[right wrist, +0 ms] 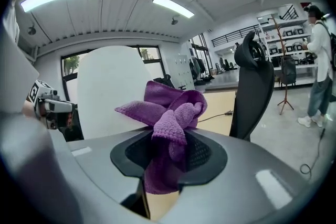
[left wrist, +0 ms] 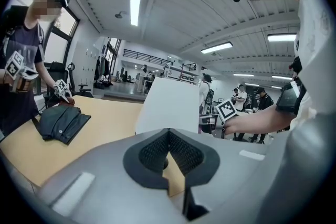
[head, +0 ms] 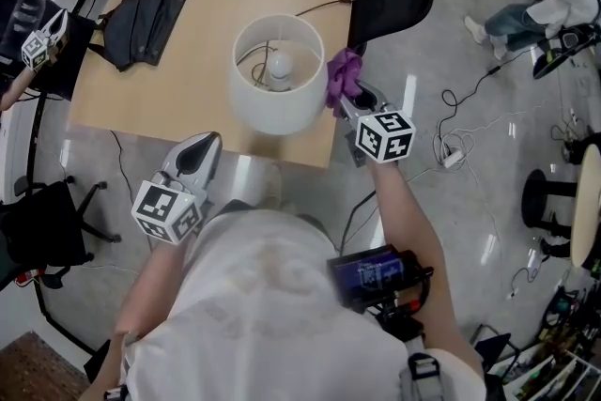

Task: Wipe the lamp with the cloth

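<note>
Cloth on the shade's right side: the wiping step is in hand.
Head view: right gripper (head: 346, 99) holds the purple cloth (head: 343, 75) against the lamp (head: 277, 75) on the worktop (head: 188, 99); next, I'd judge, a sweep around. Left gripper view: left gripper (left wrist: 168, 134), fingers together, empty. Right gripper view: fingers pinch the cloth. No readable writing.

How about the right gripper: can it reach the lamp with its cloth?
Probably yes. The right gripper, shut on the cloth, is just beside the lamp; the cloth seems to touch its outer wall, and nothing stands between them.
</note>
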The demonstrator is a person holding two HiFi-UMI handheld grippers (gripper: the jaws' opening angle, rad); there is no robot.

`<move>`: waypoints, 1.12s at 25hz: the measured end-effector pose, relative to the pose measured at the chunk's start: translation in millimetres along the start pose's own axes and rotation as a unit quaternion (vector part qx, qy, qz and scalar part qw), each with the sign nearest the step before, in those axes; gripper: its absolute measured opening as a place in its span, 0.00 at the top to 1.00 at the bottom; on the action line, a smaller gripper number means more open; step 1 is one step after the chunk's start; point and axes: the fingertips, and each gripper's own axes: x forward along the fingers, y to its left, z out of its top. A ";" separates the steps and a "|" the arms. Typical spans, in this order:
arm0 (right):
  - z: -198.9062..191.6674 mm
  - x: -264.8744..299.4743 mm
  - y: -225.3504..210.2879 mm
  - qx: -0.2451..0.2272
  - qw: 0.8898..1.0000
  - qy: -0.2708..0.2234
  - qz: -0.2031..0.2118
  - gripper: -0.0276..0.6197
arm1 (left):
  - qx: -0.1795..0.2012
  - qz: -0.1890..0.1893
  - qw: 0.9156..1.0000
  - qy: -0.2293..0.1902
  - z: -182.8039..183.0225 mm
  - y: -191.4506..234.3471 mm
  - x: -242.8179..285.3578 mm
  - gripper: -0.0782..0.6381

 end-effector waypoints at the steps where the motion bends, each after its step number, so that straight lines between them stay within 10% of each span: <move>1: -4.7 0.1 -1.6 0.004 1.000 0.005 -0.001 0.73 | 0.000 0.000 1.000 0.000 0.3 -0.5 0.5 0.89; 13: -22.5 -33.8 -17.8 0.033 0.999 0.017 -0.038 0.73 | 0.000 -0.002 1.000 -0.008 -1.1 -16.8 -4.7 0.89; 28: 92.2 -122.0 69.6 -0.105 0.991 -0.078 0.031 0.74 | 0.034 -0.024 0.999 -0.013 -13.9 -40.2 -23.3 0.89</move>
